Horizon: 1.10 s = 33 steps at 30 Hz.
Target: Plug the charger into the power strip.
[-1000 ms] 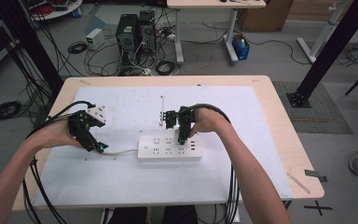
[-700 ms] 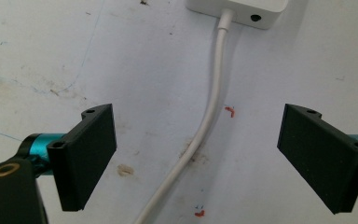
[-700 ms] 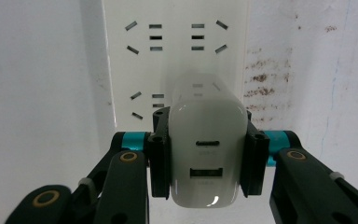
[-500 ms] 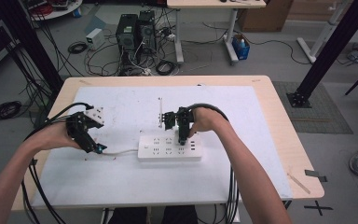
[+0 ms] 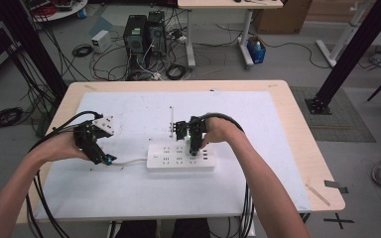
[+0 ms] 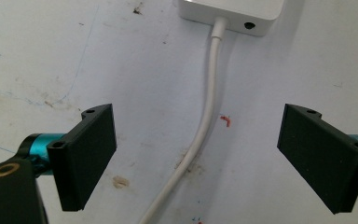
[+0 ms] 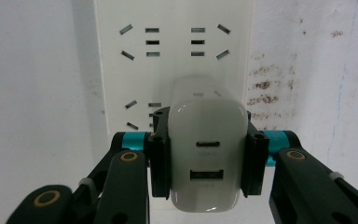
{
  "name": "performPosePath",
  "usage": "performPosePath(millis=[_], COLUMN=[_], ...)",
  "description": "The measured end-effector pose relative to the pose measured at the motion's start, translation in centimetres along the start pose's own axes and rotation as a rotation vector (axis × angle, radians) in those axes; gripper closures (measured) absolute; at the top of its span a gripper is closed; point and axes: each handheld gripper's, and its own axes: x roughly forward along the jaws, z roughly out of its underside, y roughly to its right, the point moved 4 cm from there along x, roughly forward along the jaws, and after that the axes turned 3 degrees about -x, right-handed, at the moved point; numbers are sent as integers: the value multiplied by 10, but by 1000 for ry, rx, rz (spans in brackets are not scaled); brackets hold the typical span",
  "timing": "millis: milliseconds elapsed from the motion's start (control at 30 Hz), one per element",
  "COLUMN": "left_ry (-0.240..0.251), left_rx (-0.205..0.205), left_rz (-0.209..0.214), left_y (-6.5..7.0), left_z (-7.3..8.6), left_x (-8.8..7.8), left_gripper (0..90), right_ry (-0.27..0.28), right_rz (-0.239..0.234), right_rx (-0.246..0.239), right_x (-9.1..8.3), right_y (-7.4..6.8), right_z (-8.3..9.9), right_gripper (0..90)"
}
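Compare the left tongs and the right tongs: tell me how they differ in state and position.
The left tongs stand wide open; the right tongs are shut on a white charger. The left tongs straddle the power strip's cable without touching it, beside the strip's end; the right tongs are over the power strip itself, pressing the charger's sides above its sockets. Both have flat black pads on teal fittings and point down at the table.

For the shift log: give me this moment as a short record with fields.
surface: white table
power strip: white, mid-table, cable leaving its end
charger: white, two ports, over the strip's sockets
right gripper: shut on charger
left gripper: open, cable between its jaws, untouched
seating: cannot tell whether charger is plugged in
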Motion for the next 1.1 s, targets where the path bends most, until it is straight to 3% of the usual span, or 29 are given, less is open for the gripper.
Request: performPosePath(millis=[233, 300, 633, 1000, 1100], left_ry=[0, -1, 7, 11, 9], left_rx=[-1, -2, 0, -5, 2], left_rz=[-3, -1, 2, -6, -8], left_y=[1, 1, 3, 0, 1], left_z=[2, 2, 3, 0, 0], left_x=[0, 0, -2, -5, -4], left_gripper=[118, 117, 117, 118, 118], right_ry=[38, 27, 4, 19, 24], right_rz=[-49, -54, 18, -26, -3], right_rx=[32, 43, 14, 27, 12], right_x=[1, 1, 2, 5, 6], right_y=[6, 6, -3, 3, 1], right_z=[3, 2, 0, -3, -3], right_gripper=[627, 627, 627, 626, 627])
